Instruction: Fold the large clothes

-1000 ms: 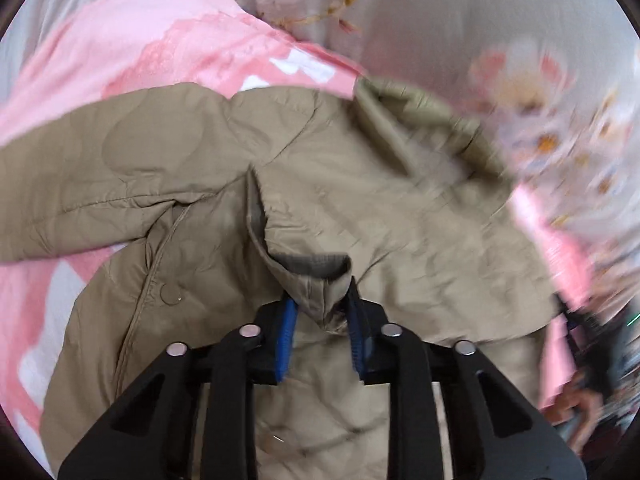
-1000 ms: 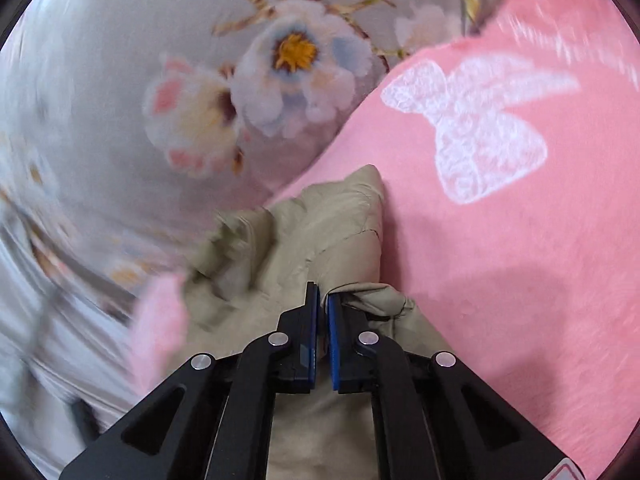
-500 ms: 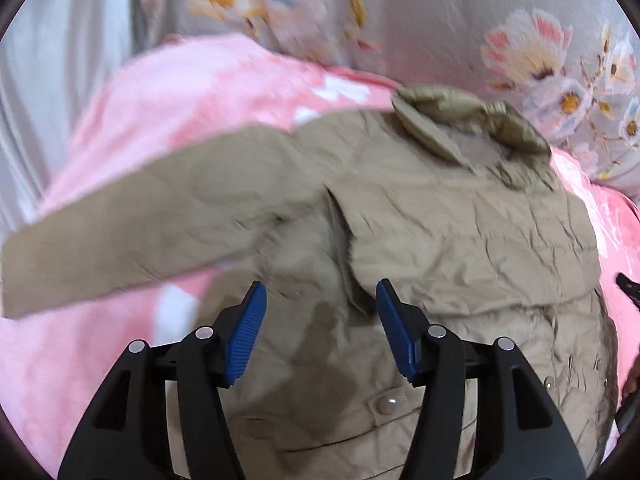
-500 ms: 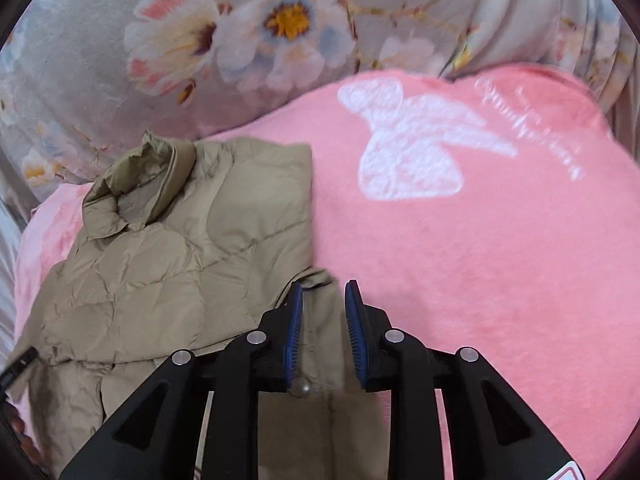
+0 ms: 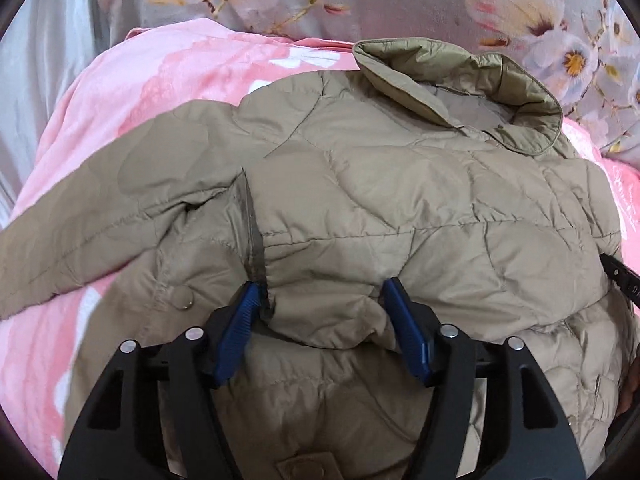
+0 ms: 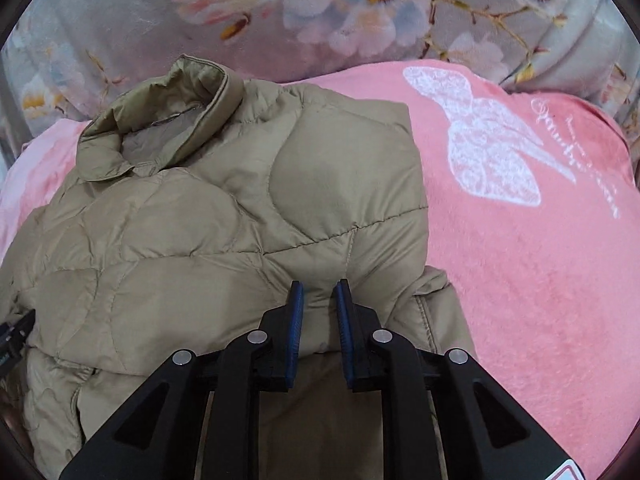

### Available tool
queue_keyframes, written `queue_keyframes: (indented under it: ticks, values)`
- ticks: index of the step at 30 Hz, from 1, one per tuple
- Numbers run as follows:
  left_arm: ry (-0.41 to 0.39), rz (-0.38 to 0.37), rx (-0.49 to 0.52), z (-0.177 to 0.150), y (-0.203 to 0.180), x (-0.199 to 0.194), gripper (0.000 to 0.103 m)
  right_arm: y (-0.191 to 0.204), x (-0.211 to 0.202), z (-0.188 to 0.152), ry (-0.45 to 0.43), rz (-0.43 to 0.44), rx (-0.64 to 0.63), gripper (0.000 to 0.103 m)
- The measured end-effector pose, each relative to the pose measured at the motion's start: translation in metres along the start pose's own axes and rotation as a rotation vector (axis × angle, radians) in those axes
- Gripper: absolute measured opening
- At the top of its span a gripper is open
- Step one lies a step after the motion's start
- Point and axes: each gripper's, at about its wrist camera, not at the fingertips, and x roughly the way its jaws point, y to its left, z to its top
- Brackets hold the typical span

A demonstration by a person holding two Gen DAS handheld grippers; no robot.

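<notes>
One quilted khaki jacket (image 5: 400, 208) lies spread on a pink fleece blanket (image 6: 540, 280), its collar (image 5: 460, 92) toward the grey floral bedding (image 6: 320, 20) at the far edge. One sleeve (image 5: 100, 216) stretches out flat to the left over the pink, while the other side is folded across the body, its folded edge running beside a white bow print (image 6: 484, 144). Above the fold's lower hem, the left gripper (image 5: 324, 312) is opening, its blue pads (image 5: 236, 332) standing wide on either side of the fabric and not pinching it. Narrower and closing, the right gripper (image 6: 319, 304) has a ridge of the folded panel between its pads (image 6: 294, 328), which do not visibly press it.
</notes>
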Motion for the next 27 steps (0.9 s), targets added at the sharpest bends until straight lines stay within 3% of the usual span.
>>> queue_keyframes:
  ticks: [14,15,17,20,23,25,27]
  values:
    - [-0.053,0.075,0.043,-0.009,-0.012,0.005,0.069,0.017,0.002,-0.003,-0.017,-0.085,-0.05,0.016]
    - [-0.054,0.072,0.041,-0.009,-0.011,0.004,0.069,0.023,-0.01,-0.002,-0.022,-0.069,-0.033,0.018]
    - [-0.054,0.063,0.036,-0.01,-0.01,0.004,0.07,0.048,-0.043,-0.003,-0.07,0.088,-0.008,0.018]
    - [-0.056,0.057,0.032,-0.01,-0.008,0.004,0.071,0.105,-0.054,-0.016,-0.06,0.13,-0.124,0.018]
    - [-0.063,0.008,0.001,-0.009,0.0,-0.001,0.074,0.137,-0.041,-0.03,-0.005,0.148,-0.175,0.017]
    - [-0.067,-0.032,-0.024,-0.01,0.01,-0.009,0.074,0.149,-0.024,-0.04,0.028,0.112,-0.201,0.017]
    - [-0.064,-0.081,-0.042,-0.014,0.022,-0.023,0.078,0.151,-0.019,-0.046,0.012,0.097,-0.212,0.016]
